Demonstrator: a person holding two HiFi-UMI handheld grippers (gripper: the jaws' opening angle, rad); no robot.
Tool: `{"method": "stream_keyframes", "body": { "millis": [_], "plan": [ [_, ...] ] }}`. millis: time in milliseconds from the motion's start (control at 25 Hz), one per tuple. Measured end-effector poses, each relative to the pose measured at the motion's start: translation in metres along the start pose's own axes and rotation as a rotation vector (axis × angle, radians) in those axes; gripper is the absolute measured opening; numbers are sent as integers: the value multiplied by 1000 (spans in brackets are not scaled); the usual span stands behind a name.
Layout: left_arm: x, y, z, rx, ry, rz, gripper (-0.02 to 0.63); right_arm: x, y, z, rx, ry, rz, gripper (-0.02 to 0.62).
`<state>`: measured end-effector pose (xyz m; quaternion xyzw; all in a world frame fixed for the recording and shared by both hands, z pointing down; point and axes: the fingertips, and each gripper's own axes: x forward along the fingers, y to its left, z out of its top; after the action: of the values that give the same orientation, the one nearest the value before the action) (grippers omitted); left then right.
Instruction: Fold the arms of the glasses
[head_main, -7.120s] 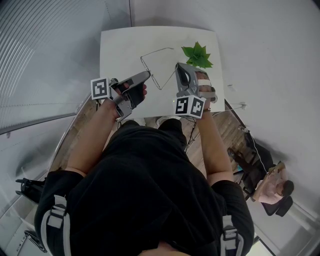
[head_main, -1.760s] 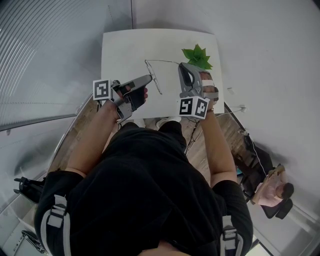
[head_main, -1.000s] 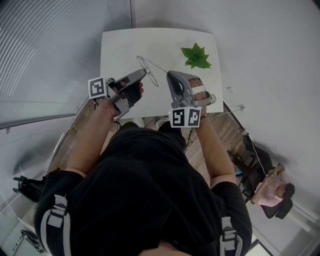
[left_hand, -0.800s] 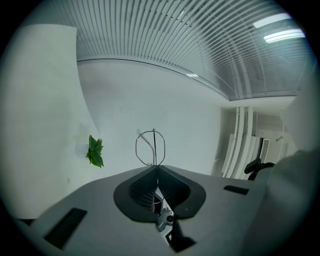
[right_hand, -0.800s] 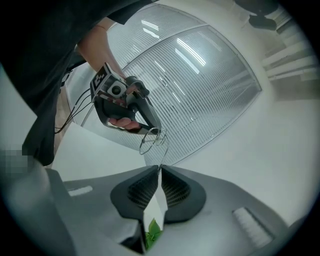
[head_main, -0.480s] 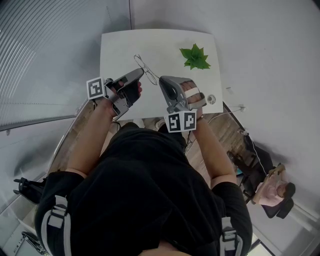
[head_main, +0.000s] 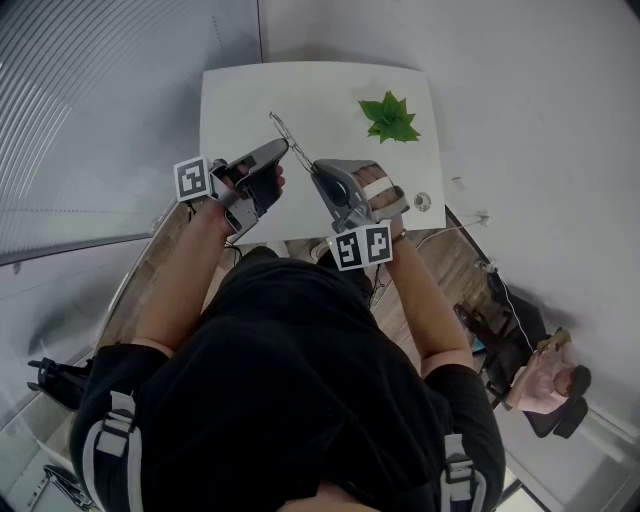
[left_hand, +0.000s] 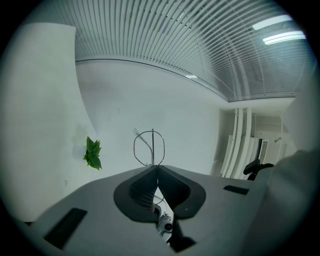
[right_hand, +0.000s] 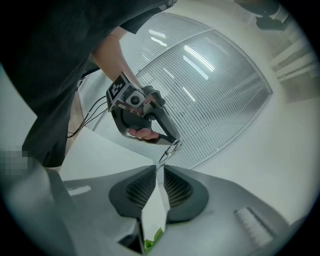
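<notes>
Over the white counter (head_main: 240, 100), left of the plant (head_main: 388, 117), our left tool (head_main: 283, 146) clamps the glasses (head_main: 289, 138) while the jaws of our right tool (head_main: 316, 172) are opening, empty, beside them.

The glasses (head_main: 290, 140) are thin bare wire, metal-looking, with a faint gleam. The left gripper (head_main: 283, 147) has a smooth, matt grey plastic shell. Its pads (left_hand: 142, 187) are darker, with a fine ribbed texture, and its marker cube (head_main: 193, 178) is matt, printed black on white. The table (head_main: 310, 85) is smooth matt white. At its 1 o'clock sits a plant (head_main: 388, 117) of green, plastic-looking leaves. The person's shirt (head_main: 290, 370) is matt black cloth. At 8 o'clock the floor (head_main: 140, 285) looks like wood planks.
</notes>
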<state>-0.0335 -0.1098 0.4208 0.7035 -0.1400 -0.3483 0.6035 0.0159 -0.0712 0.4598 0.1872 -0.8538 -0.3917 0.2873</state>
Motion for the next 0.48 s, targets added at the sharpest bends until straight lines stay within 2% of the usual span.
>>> {"method": "stream_keyframes", "body": {
  "millis": [320,480],
  "plan": [
    [0,7,3,2,-1,16,11,-4,0,-8,69,-8,-4,118],
    [0,6,6,5,-2,19,11,-15,-11,-13,199,-33,-42,118]
  ]
}}
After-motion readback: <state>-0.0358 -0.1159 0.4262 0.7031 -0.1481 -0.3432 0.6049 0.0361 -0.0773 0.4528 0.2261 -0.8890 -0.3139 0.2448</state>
